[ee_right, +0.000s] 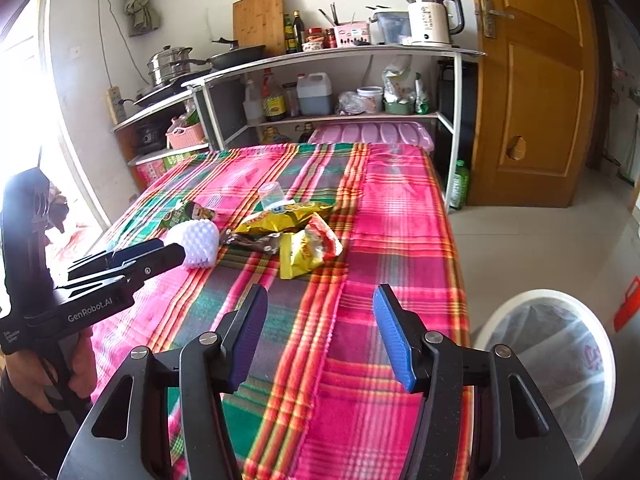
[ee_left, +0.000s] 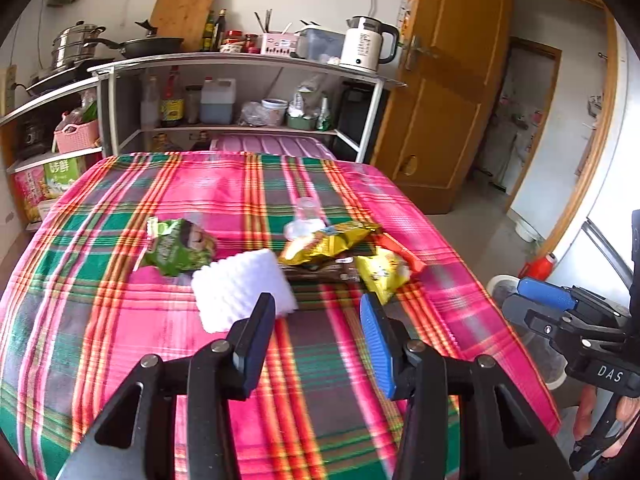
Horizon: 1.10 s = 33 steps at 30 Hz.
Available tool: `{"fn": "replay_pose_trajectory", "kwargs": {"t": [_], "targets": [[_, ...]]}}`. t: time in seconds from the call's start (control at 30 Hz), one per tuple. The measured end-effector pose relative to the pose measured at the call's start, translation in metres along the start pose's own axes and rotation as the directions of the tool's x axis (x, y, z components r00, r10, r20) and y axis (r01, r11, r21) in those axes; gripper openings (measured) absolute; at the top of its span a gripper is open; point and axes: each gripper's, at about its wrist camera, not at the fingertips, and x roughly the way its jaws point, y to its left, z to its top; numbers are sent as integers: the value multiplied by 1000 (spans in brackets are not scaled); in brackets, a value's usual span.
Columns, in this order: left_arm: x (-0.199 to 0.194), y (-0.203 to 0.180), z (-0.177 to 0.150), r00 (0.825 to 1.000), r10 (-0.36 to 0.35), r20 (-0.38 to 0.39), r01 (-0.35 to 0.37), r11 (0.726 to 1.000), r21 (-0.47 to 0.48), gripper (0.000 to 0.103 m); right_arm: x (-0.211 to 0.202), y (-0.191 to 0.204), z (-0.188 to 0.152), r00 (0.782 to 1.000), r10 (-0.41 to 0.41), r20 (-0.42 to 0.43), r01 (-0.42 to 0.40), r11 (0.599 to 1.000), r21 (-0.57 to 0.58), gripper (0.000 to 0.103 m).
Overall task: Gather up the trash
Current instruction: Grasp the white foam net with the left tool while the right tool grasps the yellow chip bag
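Observation:
Trash lies mid-table on a plaid cloth (ee_left: 120,300): a white foam net (ee_left: 240,288), a green wrapper (ee_left: 176,248), a gold wrapper (ee_left: 328,240), a yellow wrapper (ee_left: 380,270), a brown wrapper (ee_left: 320,270) and a clear plastic cup (ee_left: 306,216). My left gripper (ee_left: 318,304) is open and empty, just short of the foam net. My right gripper (ee_right: 320,300) is open and empty over the cloth, near the yellow wrapper (ee_right: 298,254). In the right wrist view the left gripper (ee_right: 168,250) reaches the foam net (ee_right: 198,242). A lined white bin (ee_right: 548,360) stands right of the table.
Behind the table stands a white shelf unit (ee_left: 240,60) with a kettle (ee_left: 366,42), pots, bottles and a cutting board. A pink lidded box (ee_left: 272,146) sits behind the table's far edge. A wooden door (ee_left: 448,80) is open at right.

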Motion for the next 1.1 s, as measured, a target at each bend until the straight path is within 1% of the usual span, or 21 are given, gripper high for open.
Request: {"fn": "replay_pose_trajectory", "kwargs": {"t": [0.13, 0.33, 0.4, 0.57, 0.83, 1.03, 1.07, 1.1], "targets": [[4, 14, 2, 1000, 24, -1, -24, 1000, -11, 51, 15, 8, 6, 1000, 14, -16, -15, 1000, -19, 58], [10, 42, 6, 999, 50, -4, -50, 997, -52, 61, 41, 17, 14, 999, 25, -40, -27, 998, -49, 59], [13, 49, 7, 999, 48, -14, -49, 997, -60, 65, 49, 18, 16, 998, 28, -51, -30, 998, -48, 59], [25, 55, 7, 999, 22, -48, -24, 998, -53, 70, 66, 15, 24, 998, 26, -62, -29, 998, -54, 59], [43, 52, 7, 995, 16, -97, -23, 997, -70, 71, 99, 2, 41, 996, 6, -88, -14, 996, -90, 60], [56, 49, 6, 989, 23, -148, -36, 996, -85, 70, 123, -3, 44, 990, 21, -136, -34, 995, -97, 60], [56, 49, 6, 989, 18, -148, -31, 996, -86, 68, 125, -3, 43, 989, 18, -145, -33, 995, -97, 60], [56, 49, 6, 989, 15, -145, -28, 996, -87, 61, 128, -3, 42, 987, 17, -159, -32, 995, -95, 60]]}}
